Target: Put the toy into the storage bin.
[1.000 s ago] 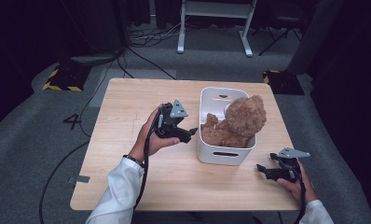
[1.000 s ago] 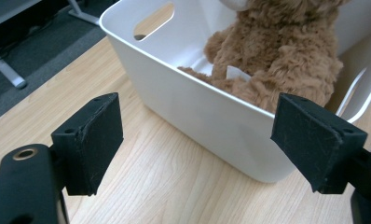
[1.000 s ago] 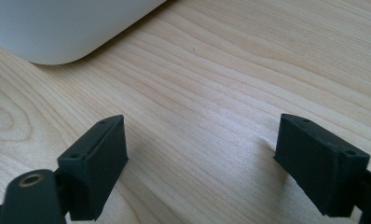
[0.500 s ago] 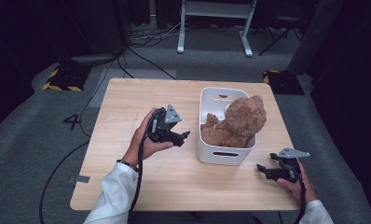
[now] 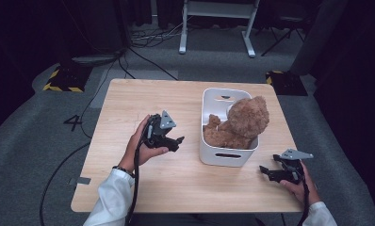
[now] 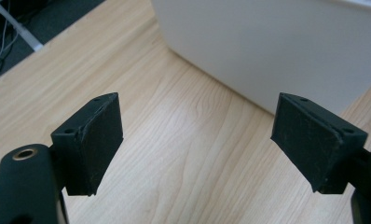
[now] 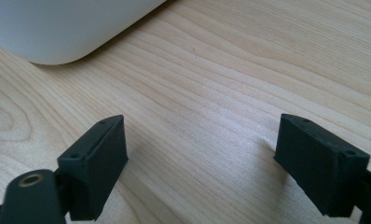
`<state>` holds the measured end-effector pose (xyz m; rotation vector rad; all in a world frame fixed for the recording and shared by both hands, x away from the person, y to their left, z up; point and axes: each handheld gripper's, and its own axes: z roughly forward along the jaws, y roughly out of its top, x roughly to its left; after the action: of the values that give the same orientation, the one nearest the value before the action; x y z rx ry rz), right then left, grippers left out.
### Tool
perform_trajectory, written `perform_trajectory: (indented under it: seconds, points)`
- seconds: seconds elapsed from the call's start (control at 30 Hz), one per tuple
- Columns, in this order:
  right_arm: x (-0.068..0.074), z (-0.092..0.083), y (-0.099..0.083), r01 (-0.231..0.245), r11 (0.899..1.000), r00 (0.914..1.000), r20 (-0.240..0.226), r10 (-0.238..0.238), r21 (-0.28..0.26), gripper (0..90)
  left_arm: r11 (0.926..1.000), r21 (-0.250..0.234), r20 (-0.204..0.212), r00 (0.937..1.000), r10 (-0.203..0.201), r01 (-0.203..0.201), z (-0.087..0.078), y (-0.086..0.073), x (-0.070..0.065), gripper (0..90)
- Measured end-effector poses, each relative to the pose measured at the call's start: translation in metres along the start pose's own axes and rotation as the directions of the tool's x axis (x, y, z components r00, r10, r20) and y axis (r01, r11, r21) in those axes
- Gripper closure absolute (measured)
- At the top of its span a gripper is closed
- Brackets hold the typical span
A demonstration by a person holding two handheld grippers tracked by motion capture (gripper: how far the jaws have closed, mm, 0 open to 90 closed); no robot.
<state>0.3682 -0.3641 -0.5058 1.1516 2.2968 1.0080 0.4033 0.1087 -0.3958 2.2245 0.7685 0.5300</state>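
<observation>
On the wooden counter (image 5: 176, 101) stands a white bin (image 5: 227, 154), toward the right side, and a brown teddy bear (image 5: 240, 125) sits inside it, its head rising above the rim. Left of the bin, the left gripper (image 5: 177, 142) is held just above the counter, pointing at the bin's side wall and near it without touching; its fingers (image 6: 92, 140) are spread wide with nothing between them, bare wood and the white wall (image 6: 286, 44) showing beyond. Near the front right corner of the counter, the right gripper (image 5: 266, 173) sits low over the wood, just off the bin's front corner. Its fingers (image 7: 97, 163) are also wide apart and hold nothing, with the bin's rounded corner (image 7: 58, 28) ahead.
</observation>
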Motion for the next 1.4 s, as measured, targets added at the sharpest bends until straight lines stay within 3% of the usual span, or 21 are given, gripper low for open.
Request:
perform_trajectory:
  seconds: [0.5, 0.83, 1.2, 1.27, 1.4]
  points:
    - [0.000, 0.000, 0.000, 0.001, 1.000, 1.0000, 0.001, -0.001, 0.000, 16.4, 0.9954, 0.082, -0.010, 0.9988, -0.048, 0.049, 0.011, -0.038, 0.006, 16.7]
    - [0.000, 0.000, 0.000, 0.000, 1.000, 1.0000, 0.000, 0.000, 0.000, 16.4, 0.9864, 0.163, -0.046, 0.9988, -0.014, 0.022, 0.021, -0.056, 0.001, 16.8]
    - [0.000, 0.000, 0.000, 0.000, 1.000, 1.0000, 0.000, 0.000, 0.000, 16.4, 0.9823, 0.178, -0.047, 0.9977, -0.050, 0.057, 0.024, -0.076, 0.002, 16.8]
    - [0.000, 0.000, 0.000, 0.000, 1.000, 1.0000, 0.001, 0.000, 0.000, 16.4, 0.9792, 0.187, -0.041, 0.9965, -0.072, 0.079, 0.022, -0.079, 0.004, 16.8]
    - [0.000, 0.000, 0.000, 0.000, 1.000, 1.0000, 0.001, 0.000, 0.000, 16.4, 0.9803, 0.157, -0.037, 0.9926, -0.116, 0.120, 0.017, -0.083, 0.009, 17.0]
